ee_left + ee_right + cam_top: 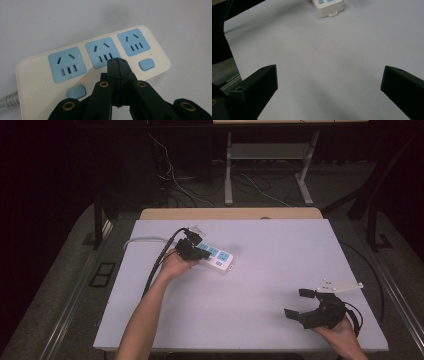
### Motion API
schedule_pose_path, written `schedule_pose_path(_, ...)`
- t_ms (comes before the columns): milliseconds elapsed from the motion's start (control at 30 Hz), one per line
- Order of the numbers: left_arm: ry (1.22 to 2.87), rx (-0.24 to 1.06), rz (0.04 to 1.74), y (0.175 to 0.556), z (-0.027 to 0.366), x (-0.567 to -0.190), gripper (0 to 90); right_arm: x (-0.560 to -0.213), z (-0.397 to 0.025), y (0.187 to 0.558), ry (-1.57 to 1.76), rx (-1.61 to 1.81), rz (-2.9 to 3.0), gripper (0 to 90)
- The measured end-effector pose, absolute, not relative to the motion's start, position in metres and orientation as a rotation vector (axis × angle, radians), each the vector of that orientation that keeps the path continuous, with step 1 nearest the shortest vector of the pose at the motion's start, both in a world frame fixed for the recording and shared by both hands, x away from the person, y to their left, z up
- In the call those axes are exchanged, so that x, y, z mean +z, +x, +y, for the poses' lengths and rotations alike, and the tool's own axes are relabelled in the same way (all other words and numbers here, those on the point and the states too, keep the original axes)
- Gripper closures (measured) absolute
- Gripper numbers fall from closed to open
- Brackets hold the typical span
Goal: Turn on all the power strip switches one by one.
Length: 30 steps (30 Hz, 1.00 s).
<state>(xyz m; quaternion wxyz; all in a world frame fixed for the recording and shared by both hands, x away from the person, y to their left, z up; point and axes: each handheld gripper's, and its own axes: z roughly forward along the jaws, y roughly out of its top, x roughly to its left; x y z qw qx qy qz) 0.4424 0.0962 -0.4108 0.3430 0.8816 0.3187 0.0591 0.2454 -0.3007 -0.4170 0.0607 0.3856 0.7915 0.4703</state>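
Hovering clenched, nothing held, L gripper (117,61) sits over power strip (216,257) mid-socket, long axis toward R gripper (303,304), spread wide, empty, well apart.

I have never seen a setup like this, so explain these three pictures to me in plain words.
A person at a table holds a hand-held gripper in each hand. The high view looks down from above. There the left gripper sits over a white power strip with blue sockets, while the right gripper rests apart near the table's front edge. The other two pictures come from cameras riding on the grippers. The left gripper has its jaws closed together above the strip, holding nothing. The right gripper has its jaws wide apart, also holding nothing.
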Motion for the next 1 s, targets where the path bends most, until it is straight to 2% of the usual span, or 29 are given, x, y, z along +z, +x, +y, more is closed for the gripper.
schedule_pose_path(1000, 2.271, 0.129, 0.827, 0.4436, 0.0972, -0.4163, 89.8, -0.4162, -0.3004, 0.2441, 1.158, 1.428, 2.393, 0.6)
